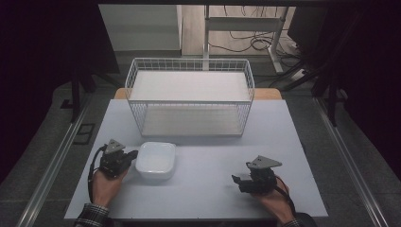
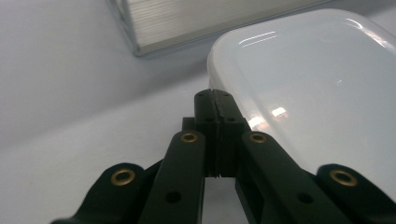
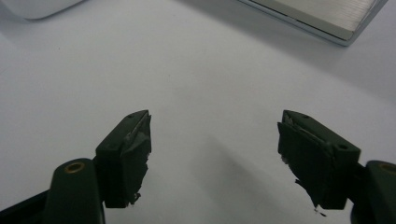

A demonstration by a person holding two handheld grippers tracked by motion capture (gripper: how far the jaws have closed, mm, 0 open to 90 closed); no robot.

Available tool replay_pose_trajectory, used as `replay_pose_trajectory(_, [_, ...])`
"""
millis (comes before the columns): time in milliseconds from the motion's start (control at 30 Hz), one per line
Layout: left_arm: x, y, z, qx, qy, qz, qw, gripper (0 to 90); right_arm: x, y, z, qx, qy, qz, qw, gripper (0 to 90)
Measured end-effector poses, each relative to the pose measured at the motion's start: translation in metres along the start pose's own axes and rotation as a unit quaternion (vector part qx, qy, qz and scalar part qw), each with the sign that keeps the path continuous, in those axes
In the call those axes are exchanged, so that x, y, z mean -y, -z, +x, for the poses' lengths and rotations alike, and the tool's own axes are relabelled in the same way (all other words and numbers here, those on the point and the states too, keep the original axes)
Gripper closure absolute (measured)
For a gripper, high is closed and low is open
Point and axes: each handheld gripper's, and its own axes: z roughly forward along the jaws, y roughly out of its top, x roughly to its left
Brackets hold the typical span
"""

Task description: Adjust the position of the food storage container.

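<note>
A white plastic container (image 1: 156, 160) with rounded corners sits on the pale table at front left. My left gripper (image 1: 130, 157) lies at the container's left edge. In the left gripper view its jaws are pressed together, and the left gripper (image 2: 215, 95) tip touches the corner rim of the container (image 2: 317, 79); I see nothing between the pads. My right gripper (image 1: 238, 181) rests low over the table at front right, pointing left. In its own view the right gripper (image 3: 215, 140) stands open over bare table, with the container's edge (image 3: 37, 7) far off at top left.
A white wire basket (image 1: 189, 60) with a flat white board inside stands at the back middle of the table (image 1: 213, 156). Its base shows in the left gripper view (image 2: 187, 23) and the right gripper view (image 3: 322, 16). Dark floor and rails flank the table.
</note>
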Motion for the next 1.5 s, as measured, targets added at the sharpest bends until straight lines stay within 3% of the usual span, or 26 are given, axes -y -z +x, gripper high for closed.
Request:
replay_pose_trajectory(367, [-0.005, -0.005, -0.028, 0.026, -0.028, 0.007, 0.9993, 90.0, -0.003, 0.003, 0.001, 0.004, 0.002, 0.002, 1.0000, 36.0])
replay_pose_trajectory(800, [-0.006, -0.009, -0.054, 0.054, -0.046, 0.010, 0.9974, 90.0, -0.009, 0.004, 0.003, -0.017, -0.004, -0.001, 0.9998, 45.2])
replay_pose_trajectory(867, [-0.006, -0.010, -0.059, 0.058, -0.050, 0.012, 0.9970, 90.0, -0.012, 0.001, 0.006, -0.032, 0.000, 0.001, 0.9995, 49.8])
replay_pose_trajectory(933, [-0.006, -0.011, -0.060, 0.060, -0.052, 0.014, 0.9968, 90.0, -0.013, 0.000, 0.007, -0.035, 0.001, 0.003, 0.9994, 51.4])
replay_pose_trajectory(1133, [-0.007, -0.015, -0.071, 0.072, -0.064, 0.020, 0.9951, 90.0, -0.026, -0.008, 0.018, -0.049, 0.020, 0.000, 0.9986, 67.9])
replay_pose_trajectory(1367, [-0.009, -0.019, -0.077, 0.081, -0.066, 0.021, 0.9943, 90.0, -0.043, -0.020, 0.023, -0.069, 0.021, -0.007, 0.9974, 83.7])
replay_pose_trajectory(1500, [-0.011, -0.023, -0.082, 0.087, -0.068, 0.020, 0.9937, 90.0, -0.054, -0.028, 0.027, -0.075, 0.033, -0.004, 0.9966, 86.5])
